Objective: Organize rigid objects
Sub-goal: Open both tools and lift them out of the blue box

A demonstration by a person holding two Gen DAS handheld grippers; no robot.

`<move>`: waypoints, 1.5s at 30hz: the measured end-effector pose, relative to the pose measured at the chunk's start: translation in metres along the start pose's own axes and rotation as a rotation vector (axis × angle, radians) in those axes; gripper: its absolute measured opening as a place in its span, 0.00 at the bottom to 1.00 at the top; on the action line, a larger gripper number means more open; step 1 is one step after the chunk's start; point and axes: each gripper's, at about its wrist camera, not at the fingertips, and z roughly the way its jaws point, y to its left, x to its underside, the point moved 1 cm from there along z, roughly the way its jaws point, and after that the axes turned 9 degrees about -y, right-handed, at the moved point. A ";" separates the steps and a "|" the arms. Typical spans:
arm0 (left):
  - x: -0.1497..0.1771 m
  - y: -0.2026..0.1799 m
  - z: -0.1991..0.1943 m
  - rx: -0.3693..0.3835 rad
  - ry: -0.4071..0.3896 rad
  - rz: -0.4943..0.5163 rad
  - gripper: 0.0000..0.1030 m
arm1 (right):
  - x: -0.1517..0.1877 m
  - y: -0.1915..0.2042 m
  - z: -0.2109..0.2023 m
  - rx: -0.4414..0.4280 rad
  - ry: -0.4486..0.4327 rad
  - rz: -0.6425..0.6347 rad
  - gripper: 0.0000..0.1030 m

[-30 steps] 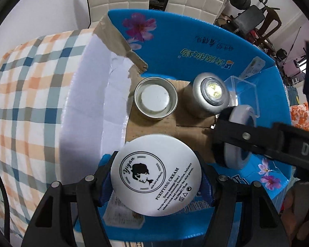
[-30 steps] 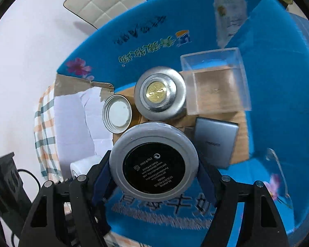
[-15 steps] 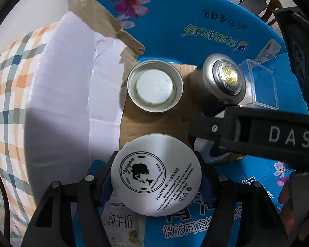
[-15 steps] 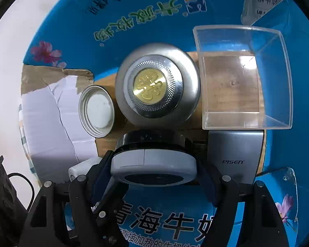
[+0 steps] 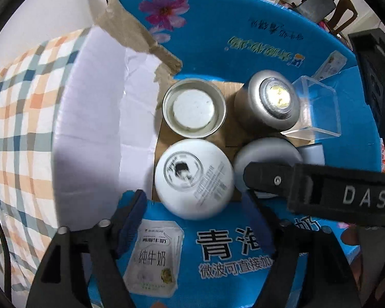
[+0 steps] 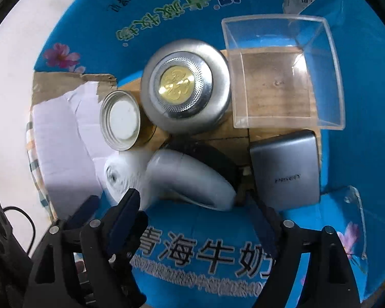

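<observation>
Resting inside the blue box (image 5: 243, 46), white cream jar (image 5: 193, 178) and grey round case (image 6: 190, 179) lie released; left gripper (image 5: 193, 210) and right gripper (image 6: 192, 205) both spread wide.

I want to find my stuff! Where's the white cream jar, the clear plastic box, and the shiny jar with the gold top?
white cream jar (image 5: 193, 178), left wrist view, lid.
clear plastic box (image 6: 282, 87), right wrist view, floor.
shiny jar with the gold top (image 6: 176, 84), right wrist view, gold centre.

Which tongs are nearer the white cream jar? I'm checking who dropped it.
Left. The left tongs open right around the white cream jar; the right tongs sit beside it, over the grey puck.
</observation>
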 end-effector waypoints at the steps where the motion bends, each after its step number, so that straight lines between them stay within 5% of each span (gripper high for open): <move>1: 0.000 0.001 -0.004 -0.007 -0.009 0.000 0.96 | 0.001 -0.001 -0.005 0.010 -0.007 -0.004 0.94; 23: 0.021 0.007 -0.098 -0.115 -0.159 0.019 1.00 | 0.064 0.001 -0.141 0.232 -0.317 -0.316 1.00; 45: 0.044 -0.047 -0.221 -0.091 -0.359 0.028 1.00 | 0.147 -0.011 -0.290 0.161 -0.521 -0.301 1.00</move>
